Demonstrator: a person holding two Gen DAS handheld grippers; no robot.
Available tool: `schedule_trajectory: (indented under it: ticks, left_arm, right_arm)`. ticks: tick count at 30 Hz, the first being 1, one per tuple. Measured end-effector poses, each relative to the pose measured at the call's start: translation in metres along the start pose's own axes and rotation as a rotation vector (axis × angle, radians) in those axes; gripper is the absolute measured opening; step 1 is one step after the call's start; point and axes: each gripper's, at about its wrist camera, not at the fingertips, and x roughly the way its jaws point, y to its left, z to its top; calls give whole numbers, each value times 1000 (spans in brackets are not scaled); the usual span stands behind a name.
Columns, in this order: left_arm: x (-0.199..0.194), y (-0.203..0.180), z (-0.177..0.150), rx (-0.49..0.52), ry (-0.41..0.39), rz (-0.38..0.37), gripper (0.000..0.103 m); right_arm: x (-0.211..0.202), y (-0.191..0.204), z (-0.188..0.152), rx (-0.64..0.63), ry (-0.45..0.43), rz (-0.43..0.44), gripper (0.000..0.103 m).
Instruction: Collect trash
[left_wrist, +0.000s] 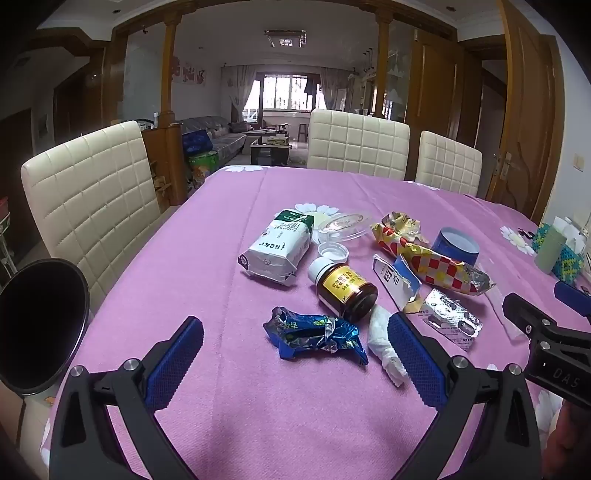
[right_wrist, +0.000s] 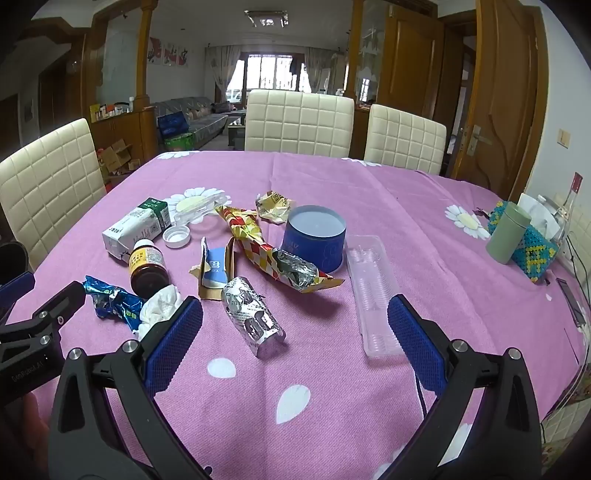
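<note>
Here nothing has been picked up yet: both tools are held spread wide and empty above the purple tablecloth (left_wrist: 207, 236). The trash lies in a loose cluster at mid-table. In the left wrist view, the left gripper (left_wrist: 295, 354) is lined up with the crumpled blue foil wrapper (left_wrist: 314, 334), which lies just beyond its fingers, with a white tissue wad (left_wrist: 382, 339) touching it on the right and a brown pill bottle (left_wrist: 345, 291) lying on its side just behind. In the right wrist view, the right gripper (right_wrist: 295, 345) frames a curled silver blister pack (right_wrist: 253, 317), with a clear plastic tray (right_wrist: 371, 291) to the right. A dark-rimmed bin (left_wrist: 40, 325) is seen at the near left edge. The wrapper is best taken first, judged nearest the bin: the fingers should be lowered to straddle it alone, closed on its bulkiest fold, and lifted straight up so that the tissue and bottle are not dragged.
</note>
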Motion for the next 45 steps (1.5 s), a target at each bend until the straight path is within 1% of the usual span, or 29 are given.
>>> schedule_trajectory:
  ticks: [3, 45]
  left_arm:
    - [1, 0, 0, 5, 10, 6, 97]
    - [0, -1, 0, 2, 6, 0, 97]
  right_arm:
    - [0, 0, 0, -3, 4, -2, 99]
    - [0, 2, 0, -4, 4, -2, 99]
